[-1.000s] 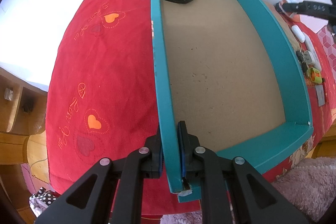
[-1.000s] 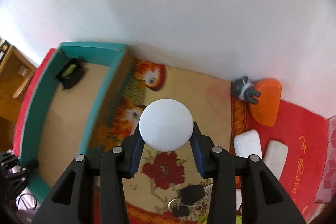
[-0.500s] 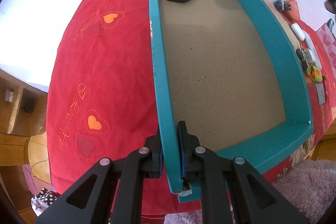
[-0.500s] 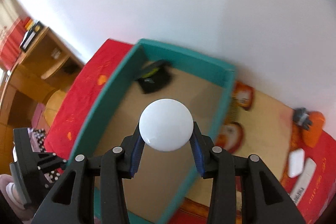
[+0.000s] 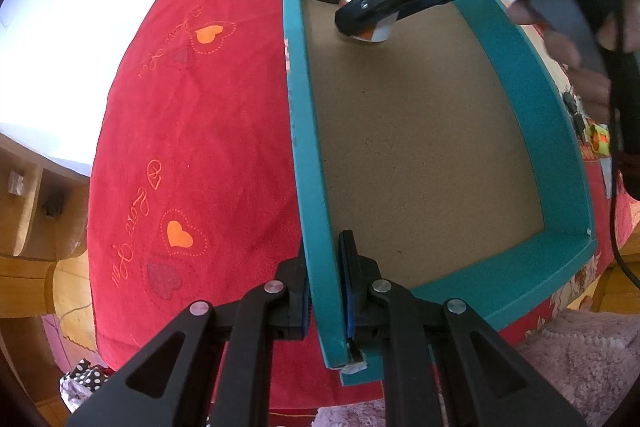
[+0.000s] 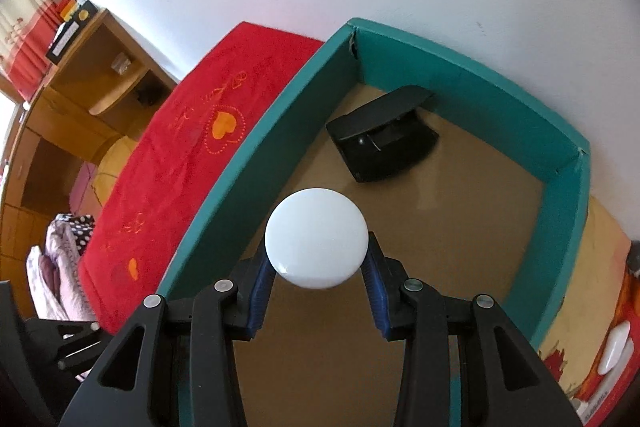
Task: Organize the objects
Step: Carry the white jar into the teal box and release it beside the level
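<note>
**We have carried the white-capped jar over the teal box and now hold it just above the floor of its far end.**

A second ago our right claw [image 6: 317, 281] held the jar [image 6: 316, 238] out over the flowered cloth beside the box; now it hangs inside the teal box [image 5: 310, 147], near the far-left corner, still gripped by its sides between the blue pads. We judge the carry done and only the lowering and release left. Our left claw [image 5: 323, 291] has not moved: it stays shut on the near end of the box's left wall, steadying it on the red cloth [image 5: 192, 147]. Inside, the box holds one black gadget [image 6: 384, 139] in the far corner, just beyond the jar; the rest of the brown floor is bare.
</note>
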### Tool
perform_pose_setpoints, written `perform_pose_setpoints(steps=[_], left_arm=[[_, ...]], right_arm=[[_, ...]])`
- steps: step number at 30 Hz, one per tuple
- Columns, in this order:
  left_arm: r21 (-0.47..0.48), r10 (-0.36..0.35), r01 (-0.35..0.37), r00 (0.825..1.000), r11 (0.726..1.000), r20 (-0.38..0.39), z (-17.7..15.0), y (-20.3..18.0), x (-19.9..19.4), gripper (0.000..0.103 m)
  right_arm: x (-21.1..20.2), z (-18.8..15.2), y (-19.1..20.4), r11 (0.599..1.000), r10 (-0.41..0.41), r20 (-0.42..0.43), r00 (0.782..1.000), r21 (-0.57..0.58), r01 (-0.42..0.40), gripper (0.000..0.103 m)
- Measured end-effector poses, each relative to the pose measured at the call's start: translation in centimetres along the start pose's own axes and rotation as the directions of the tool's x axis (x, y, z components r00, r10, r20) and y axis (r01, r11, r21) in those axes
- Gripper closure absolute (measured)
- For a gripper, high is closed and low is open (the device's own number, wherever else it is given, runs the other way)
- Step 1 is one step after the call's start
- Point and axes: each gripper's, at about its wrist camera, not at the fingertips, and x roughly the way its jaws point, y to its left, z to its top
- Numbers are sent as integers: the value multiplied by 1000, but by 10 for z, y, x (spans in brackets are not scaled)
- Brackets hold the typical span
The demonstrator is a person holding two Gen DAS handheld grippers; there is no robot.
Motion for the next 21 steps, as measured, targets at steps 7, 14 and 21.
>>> perform_pose_setpoints(steps=[7,14,21], left_arm=[[2,-6,6,1000,1000,2,-1,0,0,92],[2,-6,6,1000,1000,3,-1,0,0,92],[-3,-8,8,1000,1000,6,-1,1,0,92]], right_arm=[[16,3,1,999,-41,-3,999,-16,41,61],[18,6,3,1000,-16,10,1000,5,16,61],[25,10,13,998,-48,5,999,-33,49,59]])
